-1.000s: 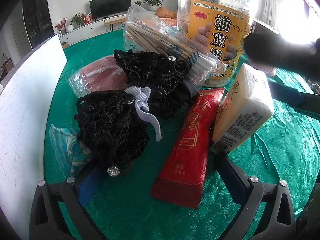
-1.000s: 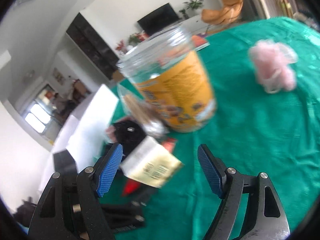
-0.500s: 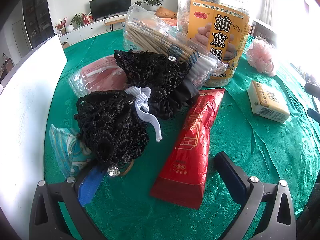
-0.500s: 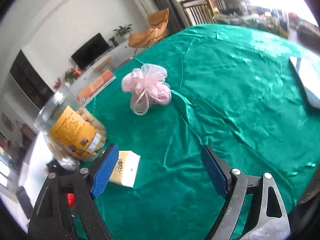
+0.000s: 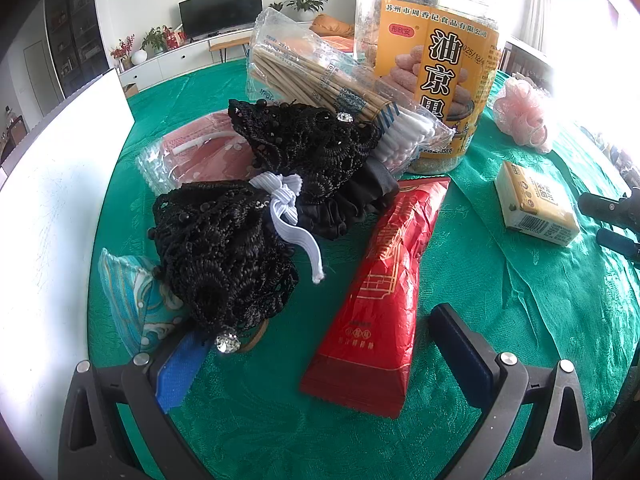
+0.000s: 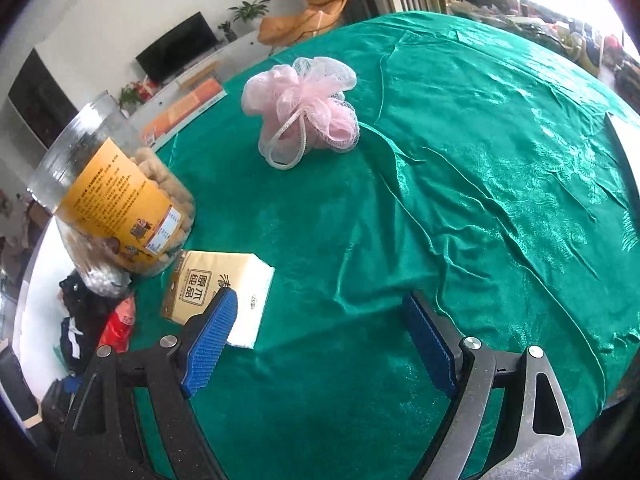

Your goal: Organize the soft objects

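My left gripper (image 5: 320, 356) is open low over the green tablecloth (image 5: 500, 300). The near end of a red packet (image 5: 384, 280) lies between its fingers, untouched. Beyond it lie two black lace pieces (image 5: 224, 256) tied with white elastic, and a pink mesh pouf (image 5: 520, 112) at the far right. A yellow tissue pack (image 5: 534, 204) lies flat on the cloth by my right gripper (image 5: 612, 216). In the right wrist view my right gripper (image 6: 320, 340) is open and holds nothing. There the tissue pack (image 6: 216, 288) sits just past its left finger, with the pouf (image 6: 304, 112) farther off.
A tall clear snack jar (image 5: 436, 60) stands behind a bag of cotton swabs (image 5: 332, 84). A pink mask pack (image 5: 192, 152) and a teal packet (image 5: 132, 304) lie at the left. A white panel (image 5: 52, 220) borders the cloth there. Bare cloth (image 6: 500, 160) spreads right of the pouf.
The tissue pack, held in the air by my right gripper a second ago, now lies on the cloth right of the jar. My right gripper swung away and opened. My left gripper stayed still.
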`<state>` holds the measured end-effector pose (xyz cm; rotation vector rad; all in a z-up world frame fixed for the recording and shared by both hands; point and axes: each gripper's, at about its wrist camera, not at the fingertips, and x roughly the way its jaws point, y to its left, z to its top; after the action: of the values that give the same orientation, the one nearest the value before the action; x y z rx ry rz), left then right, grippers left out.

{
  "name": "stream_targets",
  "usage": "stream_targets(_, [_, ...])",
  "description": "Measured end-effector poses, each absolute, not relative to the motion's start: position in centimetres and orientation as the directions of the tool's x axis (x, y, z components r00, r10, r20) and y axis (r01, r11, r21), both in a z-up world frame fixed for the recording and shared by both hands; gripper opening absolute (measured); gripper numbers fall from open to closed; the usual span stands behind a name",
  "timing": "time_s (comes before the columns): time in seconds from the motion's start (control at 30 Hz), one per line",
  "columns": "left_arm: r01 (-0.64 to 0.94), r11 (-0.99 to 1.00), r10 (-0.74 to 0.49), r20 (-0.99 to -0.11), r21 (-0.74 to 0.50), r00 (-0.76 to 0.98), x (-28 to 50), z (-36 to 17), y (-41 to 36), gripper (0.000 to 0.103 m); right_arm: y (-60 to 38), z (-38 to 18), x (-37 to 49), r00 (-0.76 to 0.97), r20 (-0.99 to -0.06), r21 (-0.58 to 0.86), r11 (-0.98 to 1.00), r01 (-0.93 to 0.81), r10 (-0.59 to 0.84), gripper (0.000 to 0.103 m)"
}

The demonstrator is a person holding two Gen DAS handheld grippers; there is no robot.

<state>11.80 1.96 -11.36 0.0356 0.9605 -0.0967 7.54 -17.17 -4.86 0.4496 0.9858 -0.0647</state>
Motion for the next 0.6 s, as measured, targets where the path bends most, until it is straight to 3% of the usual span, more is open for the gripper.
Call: stream_targets(0.6, [0.098,0.995,-0.067,-0.819,-0.013,0.570,11.8,-11.4,1.9,0.103,-18.4,-4.7,7.5,0.576,-0.795,0.406,0.873,0.269,0.192,0.086])
